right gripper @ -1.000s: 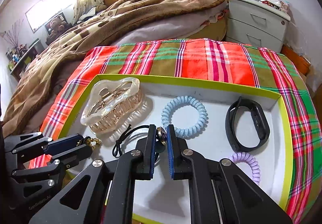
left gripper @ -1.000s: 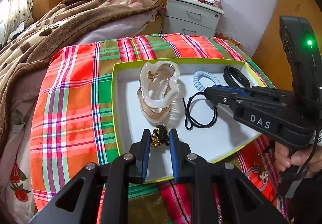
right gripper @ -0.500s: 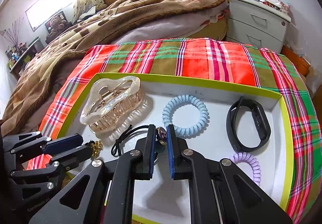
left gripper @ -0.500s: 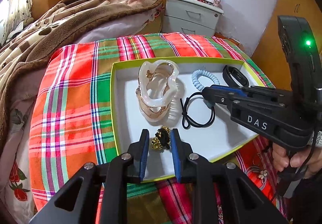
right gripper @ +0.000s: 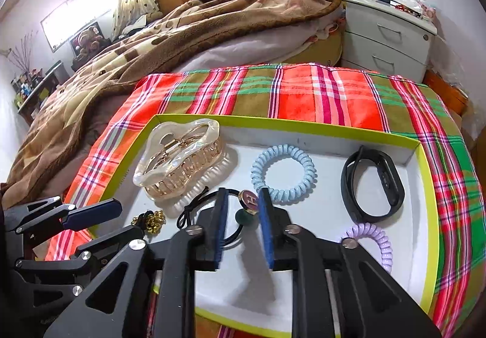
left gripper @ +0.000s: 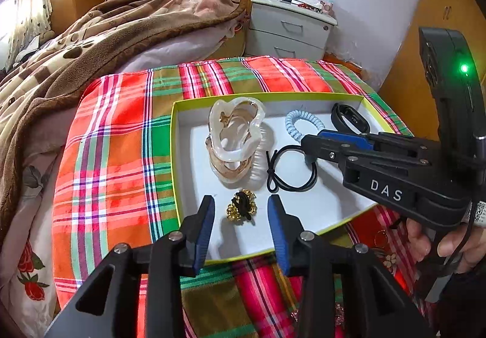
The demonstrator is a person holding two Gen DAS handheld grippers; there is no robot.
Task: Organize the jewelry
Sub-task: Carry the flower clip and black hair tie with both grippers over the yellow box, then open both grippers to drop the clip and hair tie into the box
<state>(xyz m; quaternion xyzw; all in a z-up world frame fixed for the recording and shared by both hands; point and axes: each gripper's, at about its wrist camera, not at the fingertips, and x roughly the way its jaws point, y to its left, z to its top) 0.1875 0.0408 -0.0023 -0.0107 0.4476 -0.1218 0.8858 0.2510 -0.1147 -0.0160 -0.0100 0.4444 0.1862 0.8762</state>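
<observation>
Two grippers over the tray [right gripper: 423, 216], both with jaws just opened and pads clear of anything. Your left gripper [left gripper: 241, 222] straddles the gold bead tie [left gripper: 241, 206], lying loose on the tray floor near the front-left corner. Your right gripper [right gripper: 241, 218] brackets the black hair tie [right gripper: 209, 210] at its round H charm [right gripper: 249, 200], just near of the blue coil band [right gripper: 284, 174]. Handling, as a guess: both are light and floppy, the elastic gives no firm edge, the beads may roll and slip. Take the charm or bead cluster, not the cord. Beside them, the clear claw clip [right gripper: 179, 163] looks stiff and brittle.
</observation>
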